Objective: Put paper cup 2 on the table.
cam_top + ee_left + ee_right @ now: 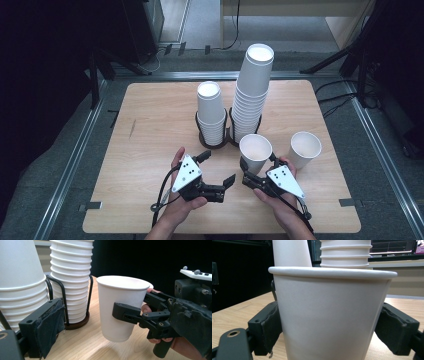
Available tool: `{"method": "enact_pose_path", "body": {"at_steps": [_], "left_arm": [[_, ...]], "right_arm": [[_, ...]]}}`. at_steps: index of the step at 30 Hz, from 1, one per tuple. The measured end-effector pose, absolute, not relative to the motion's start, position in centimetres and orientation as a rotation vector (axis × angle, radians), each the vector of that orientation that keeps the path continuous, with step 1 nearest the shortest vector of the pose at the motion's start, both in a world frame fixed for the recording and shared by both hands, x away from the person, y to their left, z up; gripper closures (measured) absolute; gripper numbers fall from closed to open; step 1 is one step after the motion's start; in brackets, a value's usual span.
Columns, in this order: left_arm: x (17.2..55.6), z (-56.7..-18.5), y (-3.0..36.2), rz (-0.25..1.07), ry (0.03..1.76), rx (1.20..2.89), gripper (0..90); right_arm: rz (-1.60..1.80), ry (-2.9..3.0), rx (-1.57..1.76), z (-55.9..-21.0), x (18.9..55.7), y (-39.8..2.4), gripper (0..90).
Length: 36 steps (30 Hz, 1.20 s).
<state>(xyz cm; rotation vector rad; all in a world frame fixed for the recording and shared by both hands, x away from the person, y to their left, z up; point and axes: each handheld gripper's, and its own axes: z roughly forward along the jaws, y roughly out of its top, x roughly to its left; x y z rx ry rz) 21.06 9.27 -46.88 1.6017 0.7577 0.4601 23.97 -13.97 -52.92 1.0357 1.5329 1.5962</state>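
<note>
Black padded jaws of my right hand-held gripper (252, 172) press on either side of a white paper cup (255, 152), pinching its wall below the rim, as the right gripper view shows from close up. From the left gripper view, I see the cup lifted just clear of the tabletop (150, 130), upright, with its shadow on the wood beneath. My left hand-held gripper (219, 169) hovers just beside it, jaws spread wide with nothing between them, pointing toward the held cup from the left. Beyond the cup stands a black wire rack (227, 135) carrying two stacks of white cups: a short stack (210, 112) on the left and a tall stack (254, 90) on the right, the held cup sitting directly in front of the tall one. A second loose cup (305, 148) stands upright on the tabletop to the right of the held cup, near it but apart.
</note>
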Motion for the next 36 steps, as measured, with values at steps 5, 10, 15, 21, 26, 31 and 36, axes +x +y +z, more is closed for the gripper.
{"method": "enact_pose_path", "body": {"at_steps": [5,10,15,21,26,31,36], "left_arm": [[21.1,-46.9,9.2,0.458,0.76,1.602,1.1],[21.1,-46.9,9.4,0.461,0.762,1.602,1.1],[21.2,-46.9,9.5,0.462,0.766,1.597,1.1],[21.2,-46.9,9.3,0.463,0.772,1.606,1.0],[21.3,-47.0,9.4,0.465,0.778,1.607,1.1],[21.3,-47.0,9.4,0.466,0.782,1.607,1.1],[21.3,-47.1,9.4,0.467,0.784,1.61,1.0]], "right_arm": [[1.591,1.534,1.034,-53.2,24.1,-14.1,14.6],[1.595,1.525,0.992,-53.7,24.3,-14.0,14.7],[1.607,1.519,0.965,-54.1,24.5,-14.1,14.6],[1.59,1.547,0.974,-54.9,25.0,-14.4,14.7],[1.543,1.587,0.978,-55.5,25.2,-14.6,14.6],[1.517,1.619,0.994,-55.7,25.4,-14.6,14.4],[1.508,1.642,1.014,-55.7,25.3,-14.6,14.3]]}}
